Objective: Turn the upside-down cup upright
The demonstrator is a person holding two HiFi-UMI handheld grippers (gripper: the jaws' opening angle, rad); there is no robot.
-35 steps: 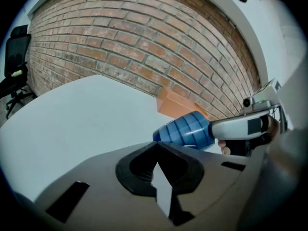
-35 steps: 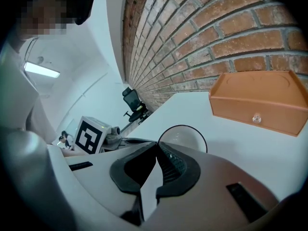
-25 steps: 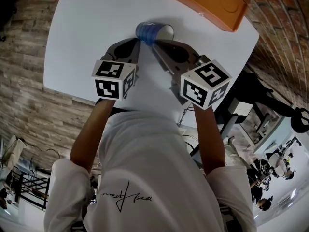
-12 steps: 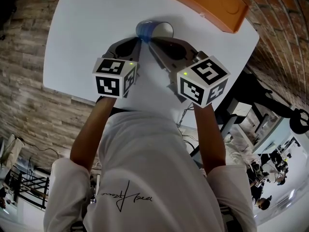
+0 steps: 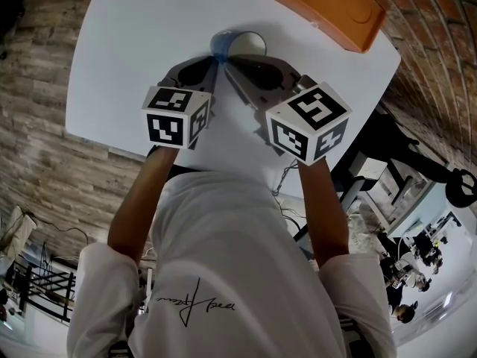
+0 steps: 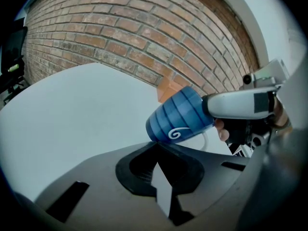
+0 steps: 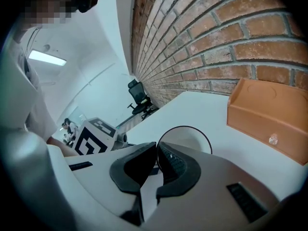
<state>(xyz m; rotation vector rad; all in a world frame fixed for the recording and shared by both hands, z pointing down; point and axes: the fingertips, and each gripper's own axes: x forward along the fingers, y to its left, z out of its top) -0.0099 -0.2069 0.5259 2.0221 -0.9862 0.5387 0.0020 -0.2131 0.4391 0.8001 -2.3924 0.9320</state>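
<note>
The right hand-held gripper [image 7: 157, 150] is clamped on the cup [image 6: 178, 117]. Its two pads pinch the wall at the rim, apparently one inside the mouth and one outside. I judge that grip is chosen because it gives a firm lever, so a roll of the wrist can turn the cup. The cup juts out ahead of those jaws, tipped on its side. Its blue base points toward the left hand-held gripper [image 6: 156, 146] and its white mouth faces away from it. That puts the turn at roughly its midpoint, as I read it: the cup is neither mouth-down nor standing.

The left hand-held gripper has its jaws pressed together with nothing between them. Its tip sits directly beneath the cup's base, touching or nearly so; I cannot tell which. It seems placed there as a prop, steadying the base while the other does the rotating.

The white surface [image 5: 134, 51] lies under both, and whether the cup clears it is unclear. An orange tray [image 5: 328, 6] rests well beyond the right jaws, outside the cup's likely swing
</note>
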